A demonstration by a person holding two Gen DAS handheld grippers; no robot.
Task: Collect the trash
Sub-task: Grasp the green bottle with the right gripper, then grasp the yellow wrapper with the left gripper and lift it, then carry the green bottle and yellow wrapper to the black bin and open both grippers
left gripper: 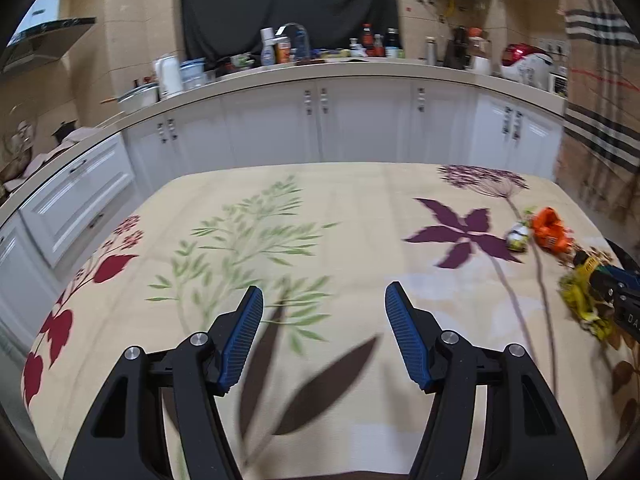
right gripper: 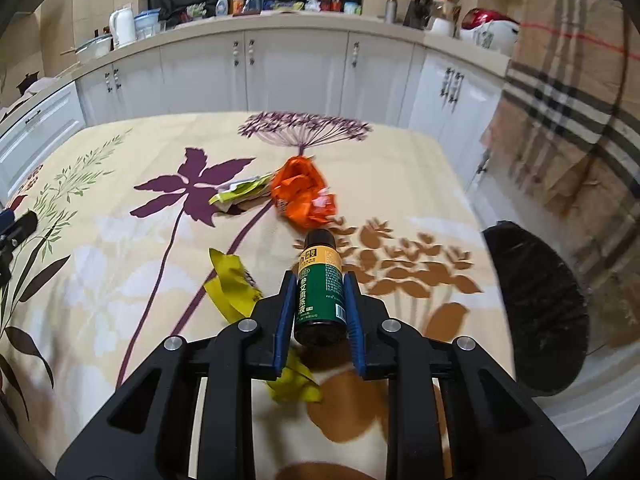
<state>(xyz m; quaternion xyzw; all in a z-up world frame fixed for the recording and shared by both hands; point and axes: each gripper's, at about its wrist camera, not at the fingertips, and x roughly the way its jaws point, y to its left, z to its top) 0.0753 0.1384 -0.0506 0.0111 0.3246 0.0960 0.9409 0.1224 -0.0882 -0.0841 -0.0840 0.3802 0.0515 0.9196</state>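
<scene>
Now I'm gripping the small dark green-labelled glass bottle [right gripper: 320, 292] in my right claw [right gripper: 318, 280]; it's risking slipping near the counter's [right gripper: 120, 272] right edge, while my left claw [left gripper: 324, 300] is gaping empty.

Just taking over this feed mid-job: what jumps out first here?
The right hand-held gripper is shut on a small dark bottle with a green and yellow label, above the flowered tablecloth. Beyond it lies a crumpled orange wrapper, with yellow wrappers nearer. The left hand-held gripper is open, holding nothing.

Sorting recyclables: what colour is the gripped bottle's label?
Green with a yellow band, on the bottle; clearest in the right wrist view.
</scene>
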